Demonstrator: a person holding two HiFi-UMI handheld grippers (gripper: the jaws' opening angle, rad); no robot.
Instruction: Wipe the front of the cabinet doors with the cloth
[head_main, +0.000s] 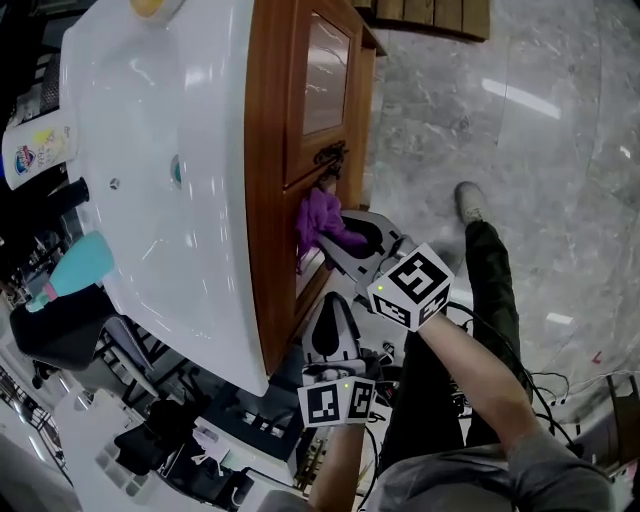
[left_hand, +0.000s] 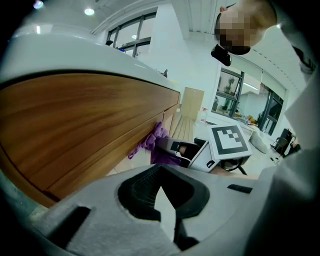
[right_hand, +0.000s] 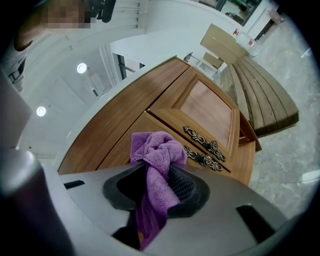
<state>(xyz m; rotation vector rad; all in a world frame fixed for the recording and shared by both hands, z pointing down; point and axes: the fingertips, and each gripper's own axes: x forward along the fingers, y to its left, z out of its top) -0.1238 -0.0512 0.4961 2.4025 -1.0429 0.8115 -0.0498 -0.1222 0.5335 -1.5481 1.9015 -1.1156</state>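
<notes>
Purple cloth (right_hand: 156, 150), pinched in the right tool (right_hand: 160, 190), presses against the wooden cabinet door (right_hand: 107, 150) straight ahead, beside its ornate handles (right_hand: 204, 151), while the left tool (left_hand: 161, 195), pressed together on nothing, hangs well back.

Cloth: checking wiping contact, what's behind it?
A wooden cabinet door, near its handles. The right gripper clamps the cloth; the door patch behind it is hidden.

Floor (head_main: 560, 130) — grey marble-pattern, glossy. Dark-framed windows (left_hand: 126, 36) in white walls (left_hand: 175, 55); round ceiling lights (right_hand: 81, 68) lit — slatted wooden platform (right_hand: 262, 95) adjacent.
</notes>
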